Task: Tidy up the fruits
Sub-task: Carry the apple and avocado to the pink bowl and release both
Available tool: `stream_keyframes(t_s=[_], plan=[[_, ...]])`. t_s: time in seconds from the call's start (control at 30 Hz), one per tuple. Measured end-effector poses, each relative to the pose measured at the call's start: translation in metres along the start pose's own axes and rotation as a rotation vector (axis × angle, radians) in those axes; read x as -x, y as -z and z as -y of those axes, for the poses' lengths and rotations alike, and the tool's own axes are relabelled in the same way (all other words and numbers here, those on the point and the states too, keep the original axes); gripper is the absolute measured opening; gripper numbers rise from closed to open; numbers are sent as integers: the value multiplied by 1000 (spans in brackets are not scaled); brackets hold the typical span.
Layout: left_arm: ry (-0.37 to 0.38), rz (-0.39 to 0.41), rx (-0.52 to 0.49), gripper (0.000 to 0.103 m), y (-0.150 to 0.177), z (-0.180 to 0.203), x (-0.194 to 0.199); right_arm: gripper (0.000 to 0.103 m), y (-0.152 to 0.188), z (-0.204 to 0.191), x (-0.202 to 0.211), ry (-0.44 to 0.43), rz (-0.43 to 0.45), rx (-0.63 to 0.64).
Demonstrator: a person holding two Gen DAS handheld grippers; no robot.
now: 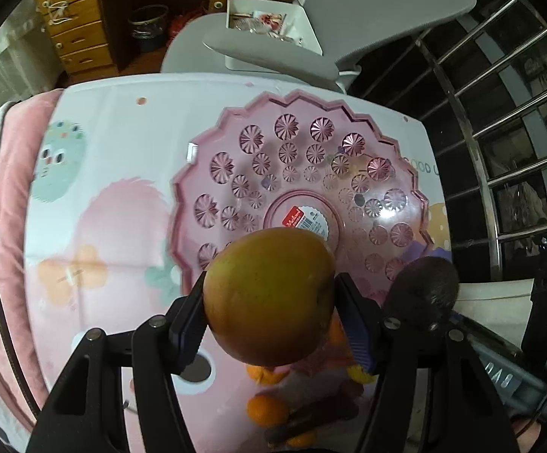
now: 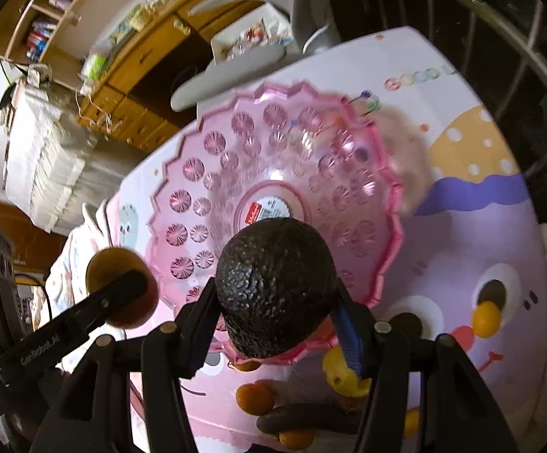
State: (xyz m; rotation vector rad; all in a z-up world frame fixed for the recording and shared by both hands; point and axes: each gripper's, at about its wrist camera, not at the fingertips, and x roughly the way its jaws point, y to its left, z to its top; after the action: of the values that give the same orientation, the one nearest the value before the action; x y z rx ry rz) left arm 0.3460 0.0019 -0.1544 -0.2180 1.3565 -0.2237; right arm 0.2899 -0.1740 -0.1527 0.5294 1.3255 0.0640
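covering table [image 1: 122, 143], cartoon-printed cloth [image 2: 481, 226]

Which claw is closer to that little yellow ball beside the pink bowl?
The right claw, holding the avocado, has the yellow ball just beneath its finger. The left claw, with the mango, is across the bowl.

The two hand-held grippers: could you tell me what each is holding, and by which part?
The left hand-held gripper clamps a mango across its sides; the right hand-held gripper clamps an avocado likewise.
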Motion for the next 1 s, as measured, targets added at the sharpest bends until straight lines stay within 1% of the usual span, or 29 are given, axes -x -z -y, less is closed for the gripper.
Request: stream_keyframes(t_s=[0.13, 0.27, 0.47, 0.57, 0.63, 0.67, 0.7, 0.73, 0.8, 1.0], plan=[[-14, -26, -15, 62, -7, 0, -25, 57, -2, -3, -21, 23, -36, 20], [-24, -53, -25, 63, -11, 0, -44, 57, -4, -2, -32, 25, -57, 18], [-28, -78, -33, 63, -15, -1, -59, 57, -6, 5, -39, 34, -72, -3], [-31, -57, -44, 64, -17, -1, -55, 57, -6, 7, -39, 37, -74, -14], [-56, -22, -71, 71, -17, 4, -49, 59, -6, 7, -36, 34, -69, -20], [-61, -12, -81, 72, -17, 5, -47, 59, -6, 7, -34, 30, -62, -22], [-60, -9, -85, 72, -17, 6, -45, 62, -7, 7, -32, 26, -55, -22], [-58, -9, -80, 72, -16, 6, -44, 63, -7, 7, -28, 47, -39, -21], [-58, -4, -73, 72, -15, 5, -39, 63, -8, 8, -20, 19, -14, -21], [-61, 25, -78, 72, -9, 9, -19, 63, -2, 9, -2, 10, 13, -30]])
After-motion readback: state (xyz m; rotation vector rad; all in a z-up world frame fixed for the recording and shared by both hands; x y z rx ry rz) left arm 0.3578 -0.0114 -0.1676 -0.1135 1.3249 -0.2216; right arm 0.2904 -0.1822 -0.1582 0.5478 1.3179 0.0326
